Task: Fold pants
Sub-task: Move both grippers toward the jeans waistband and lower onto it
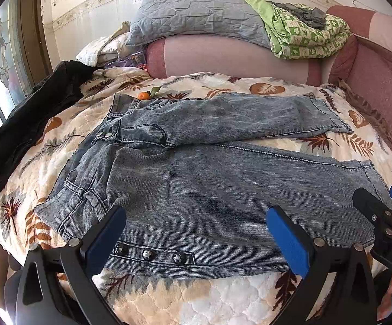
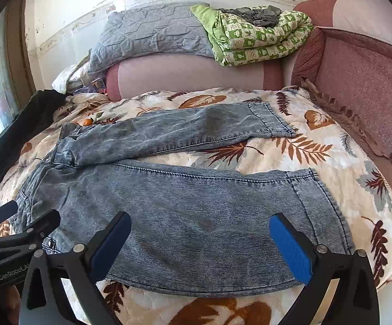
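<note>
The pants lay flat on the bed, not folded yet. My left gripper and right gripper were wide apart, holding nothing. Next I needed to grab the near leg.

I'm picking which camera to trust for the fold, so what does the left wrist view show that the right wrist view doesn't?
Only the left wrist view shows the three metal buttons on the near edge of the jeans, and the open left gripper framing them. Only the right wrist view shows the near leg's whole cuff, with the open right gripper over that leg. Both show the jeans spread flat on the leaf-print quilt, legs apart, and a small orange by the waistband.
</note>
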`<state>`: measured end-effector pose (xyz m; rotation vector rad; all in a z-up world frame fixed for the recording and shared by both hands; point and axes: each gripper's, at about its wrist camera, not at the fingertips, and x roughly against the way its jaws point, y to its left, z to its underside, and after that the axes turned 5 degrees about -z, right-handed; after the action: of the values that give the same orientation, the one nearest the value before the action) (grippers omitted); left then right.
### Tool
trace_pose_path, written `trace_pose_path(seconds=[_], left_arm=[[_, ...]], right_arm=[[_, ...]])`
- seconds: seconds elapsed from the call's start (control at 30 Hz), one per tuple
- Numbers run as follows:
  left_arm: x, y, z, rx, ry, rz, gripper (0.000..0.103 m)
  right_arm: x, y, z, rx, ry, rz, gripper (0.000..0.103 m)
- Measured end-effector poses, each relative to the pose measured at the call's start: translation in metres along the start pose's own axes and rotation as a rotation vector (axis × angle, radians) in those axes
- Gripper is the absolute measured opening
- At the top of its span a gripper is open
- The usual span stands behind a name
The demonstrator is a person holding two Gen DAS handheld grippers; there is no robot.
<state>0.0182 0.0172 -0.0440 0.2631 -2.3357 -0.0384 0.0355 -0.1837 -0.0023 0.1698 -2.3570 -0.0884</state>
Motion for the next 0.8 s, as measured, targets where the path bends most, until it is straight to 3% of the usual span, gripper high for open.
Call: trace_pose_path(seconds=[0.8], left_arm=[[0.003, 0.012, -0.007, 0.047, 0.002, -0.009, 0.103]], right_arm=[[0.002, -0.003, 0.001, -0.011, -0.01, 0.017, 0.103]])
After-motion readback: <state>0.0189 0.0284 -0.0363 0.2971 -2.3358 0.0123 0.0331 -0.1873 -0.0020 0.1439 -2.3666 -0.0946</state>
